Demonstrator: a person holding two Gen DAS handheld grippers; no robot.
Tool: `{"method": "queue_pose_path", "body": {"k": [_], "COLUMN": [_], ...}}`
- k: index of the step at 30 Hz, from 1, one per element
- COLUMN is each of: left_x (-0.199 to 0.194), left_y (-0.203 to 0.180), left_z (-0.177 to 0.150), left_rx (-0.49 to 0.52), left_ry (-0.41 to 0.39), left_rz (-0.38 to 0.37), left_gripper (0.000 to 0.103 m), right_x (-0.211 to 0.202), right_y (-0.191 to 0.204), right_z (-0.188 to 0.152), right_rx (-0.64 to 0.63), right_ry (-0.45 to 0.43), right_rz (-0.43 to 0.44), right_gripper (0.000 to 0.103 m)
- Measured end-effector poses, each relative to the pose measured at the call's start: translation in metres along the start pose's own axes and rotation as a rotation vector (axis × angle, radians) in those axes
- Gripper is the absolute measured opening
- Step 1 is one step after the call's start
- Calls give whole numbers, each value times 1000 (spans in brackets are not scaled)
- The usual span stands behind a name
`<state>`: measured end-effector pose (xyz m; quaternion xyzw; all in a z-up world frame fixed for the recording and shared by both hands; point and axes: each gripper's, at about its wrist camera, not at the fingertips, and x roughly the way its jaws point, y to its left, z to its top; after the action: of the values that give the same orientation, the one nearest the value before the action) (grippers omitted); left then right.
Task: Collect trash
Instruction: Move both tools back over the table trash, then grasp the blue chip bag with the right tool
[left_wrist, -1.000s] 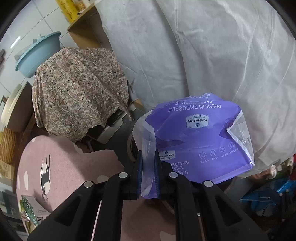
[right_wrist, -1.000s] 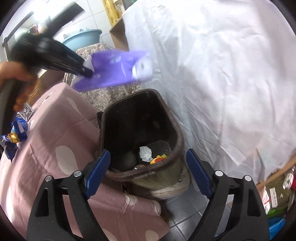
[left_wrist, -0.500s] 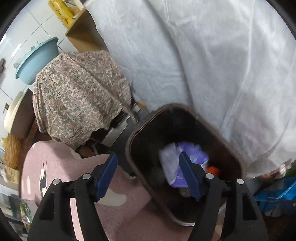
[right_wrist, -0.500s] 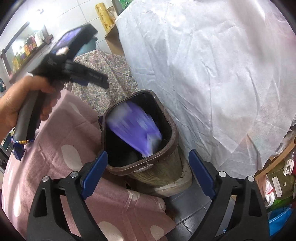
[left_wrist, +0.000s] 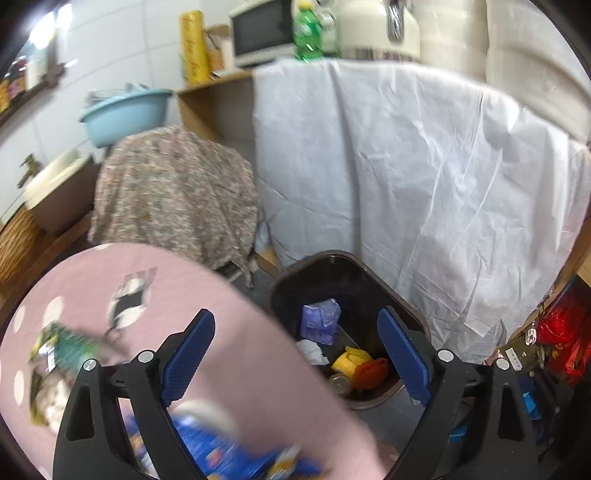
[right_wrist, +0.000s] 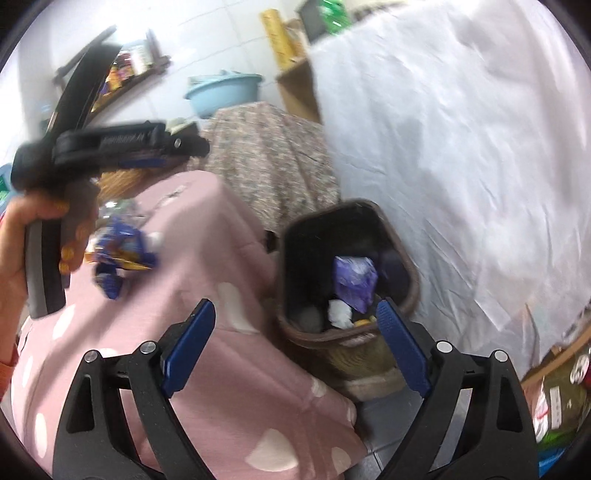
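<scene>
A brown trash bin (left_wrist: 413, 306) stands on the floor beside a pink dotted table (left_wrist: 229, 332). A purple tissue wrapper (left_wrist: 319, 320) lies inside it with white paper, yellow and orange scraps. My left gripper (left_wrist: 295, 354) is open and empty above the table edge and bin. A blue snack wrapper (left_wrist: 229, 454) lies blurred under it; a green packet (left_wrist: 66, 349) lies at the left. My right gripper (right_wrist: 295, 347) is open and empty above the bin (right_wrist: 295, 332). In its view the purple wrapper (right_wrist: 354, 282) sits in the bin, and the left gripper (right_wrist: 177, 147) hovers over the blue wrapper (right_wrist: 122, 247).
A white sheet (left_wrist: 424, 184) hangs behind the bin. A floral-covered object (left_wrist: 173, 203) stands left of it, with a blue basin (left_wrist: 125, 114) behind. Clutter and a red bag (left_wrist: 561, 332) sit at the right on the floor.
My left gripper opened and dropped the purple wrapper into the bin, then pulled back and up over the table. The right gripper stayed open and shifted a little back.
</scene>
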<state>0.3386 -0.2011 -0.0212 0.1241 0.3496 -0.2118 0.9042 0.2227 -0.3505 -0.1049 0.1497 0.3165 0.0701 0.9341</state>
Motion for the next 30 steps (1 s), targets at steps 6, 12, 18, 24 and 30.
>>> {"method": "queue_pose_path", "body": {"k": [6, 12, 18, 24, 30], "left_x": [-59, -106, -136, -155, -160], "left_y": [47, 101, 149, 172, 188], "left_z": [-34, -82, -136, -169, -189], "left_rx": [-56, -126, -239, -260, -277], "left_ry": [-83, -110, -72, -53, -16], "left_rz": [56, 180, 273, 333, 337], "left_gripper": [94, 96, 96, 96, 96], "right_x": [-13, -16, -12, 0, 21], "right_y": [47, 98, 151, 196, 224], "right_z": [7, 11, 13, 13, 14], "right_rx": [-90, -199, -300, -435, -563], "right_ry": [-18, -4, 19, 47, 75], "right_rz": [75, 135, 198, 169, 62], "right_gripper": [89, 90, 90, 90, 90]}}
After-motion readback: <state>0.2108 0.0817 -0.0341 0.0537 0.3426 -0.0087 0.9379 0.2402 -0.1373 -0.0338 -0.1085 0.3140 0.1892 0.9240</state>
